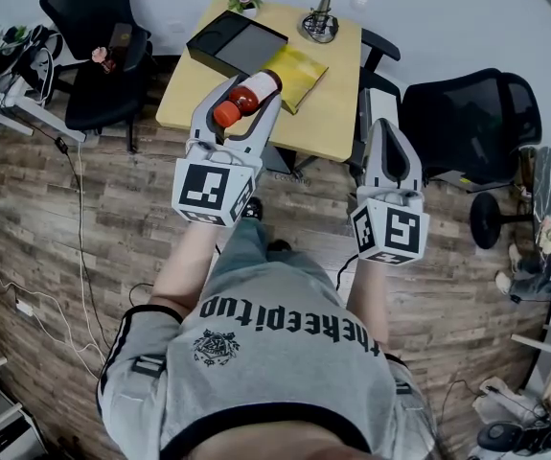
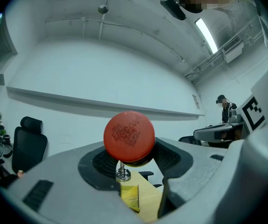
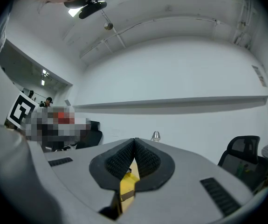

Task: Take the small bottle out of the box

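The left tool [image 1: 253, 88] grips the bottle [image 1: 247, 98] across its body, held in the air over the bench [image 1: 334, 113] edge and clear of the black box [image 1: 235, 46]. Its long axis runs along the jaws, red cap [image 2: 128, 136] toward the person; the cap's raised lettering is unreadable. The right tool [image 3: 134, 146] is closed and empty.

The wooden table [image 1: 337, 103] bears black box [image 1: 235, 44], yellow sheet [image 1: 301, 73], lamp [image 1: 320, 25] — and flowerpot [image 1: 245, 2].
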{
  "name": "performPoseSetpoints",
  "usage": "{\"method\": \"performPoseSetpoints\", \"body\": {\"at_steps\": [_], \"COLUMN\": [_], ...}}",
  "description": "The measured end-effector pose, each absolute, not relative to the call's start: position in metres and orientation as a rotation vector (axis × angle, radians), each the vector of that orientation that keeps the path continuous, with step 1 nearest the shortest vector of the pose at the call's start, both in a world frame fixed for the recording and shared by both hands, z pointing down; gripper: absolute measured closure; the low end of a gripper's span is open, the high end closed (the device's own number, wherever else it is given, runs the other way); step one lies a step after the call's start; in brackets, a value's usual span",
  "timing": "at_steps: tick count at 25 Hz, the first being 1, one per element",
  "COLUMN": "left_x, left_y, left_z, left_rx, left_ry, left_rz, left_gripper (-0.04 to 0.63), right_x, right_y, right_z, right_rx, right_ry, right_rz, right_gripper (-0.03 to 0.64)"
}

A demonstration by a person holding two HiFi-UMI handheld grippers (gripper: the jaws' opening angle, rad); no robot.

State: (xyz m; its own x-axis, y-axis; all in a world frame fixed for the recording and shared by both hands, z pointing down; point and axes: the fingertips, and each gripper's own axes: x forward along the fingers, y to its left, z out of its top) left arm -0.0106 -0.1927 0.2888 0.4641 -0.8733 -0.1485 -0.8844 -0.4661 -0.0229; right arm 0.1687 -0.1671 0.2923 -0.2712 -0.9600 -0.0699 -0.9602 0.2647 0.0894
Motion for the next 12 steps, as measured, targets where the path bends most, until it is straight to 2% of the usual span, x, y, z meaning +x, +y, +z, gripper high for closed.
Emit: {"method": "performPoseSetpoints", "body": {"at_steps": [12], "left_x": [-0.0165], "left_y": [-0.1991], "left_z": [0.2903], "left_rx": [-2.606], "left_ry": [1.598], "left_rz": [0.18], "left_gripper": [0.367], "right_x": [0.1653], "right_y": [-0.1743], "right_z": [0.2943], "right_rx": [-1.88], "right_ry": [2.505], "right_rz": [0.165], "right_gripper": [0.615]}}
